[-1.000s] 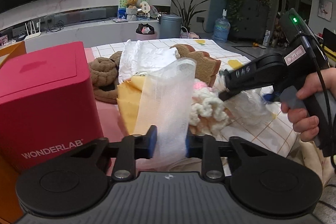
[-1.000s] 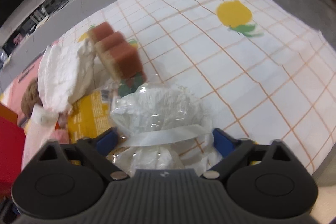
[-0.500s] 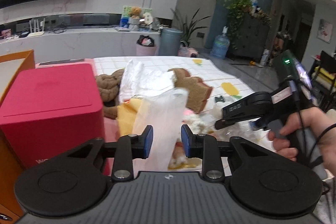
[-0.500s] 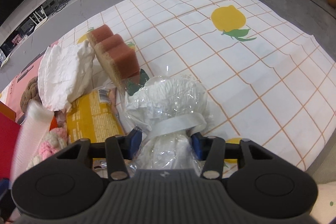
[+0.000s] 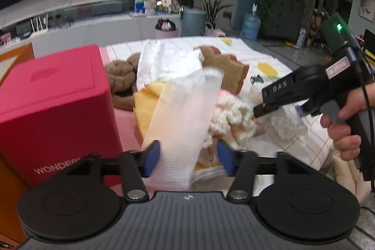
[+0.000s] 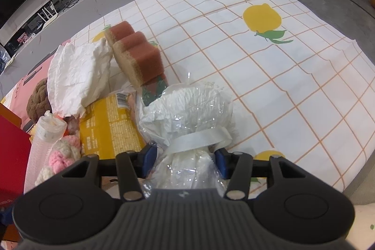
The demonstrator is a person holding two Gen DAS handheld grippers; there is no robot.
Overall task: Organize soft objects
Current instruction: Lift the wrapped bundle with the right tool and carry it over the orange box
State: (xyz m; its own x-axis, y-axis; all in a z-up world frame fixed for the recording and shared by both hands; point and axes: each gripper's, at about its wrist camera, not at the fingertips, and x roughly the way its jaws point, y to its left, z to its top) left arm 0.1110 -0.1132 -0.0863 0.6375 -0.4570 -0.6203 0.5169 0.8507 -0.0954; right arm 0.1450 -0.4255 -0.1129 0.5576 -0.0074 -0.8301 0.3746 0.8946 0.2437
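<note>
A pile of soft things lies on a checked lemon-print cloth (image 6: 269,76). In the left wrist view my left gripper (image 5: 186,157) has its jaws apart; a white gauze roll (image 5: 185,118) leans against the left pad, clear of the right one. My right gripper (image 6: 184,162) is shut on a plastic-wrapped white bundle (image 6: 189,109) tied with a white band; it also shows in the left wrist view (image 5: 287,123). Near it lie brown sponges (image 6: 138,55), a yellow packet (image 6: 110,128), a pink and cream knitted piece (image 6: 62,154) and a white cloth (image 6: 75,76).
A red WONDERLAB box (image 5: 54,107) stands at the left, an orange box (image 5: 14,57) behind it. A brown knotted cushion (image 5: 121,81) sits beside the red box. The cloth's right part (image 6: 304,86) holds only lemon prints. The table's edge runs at the right.
My left gripper's jaws have opened wider around the gauze roll and the view has dropped back toward the pile. My right gripper has closed on the wrapped bundle and holds it.
</note>
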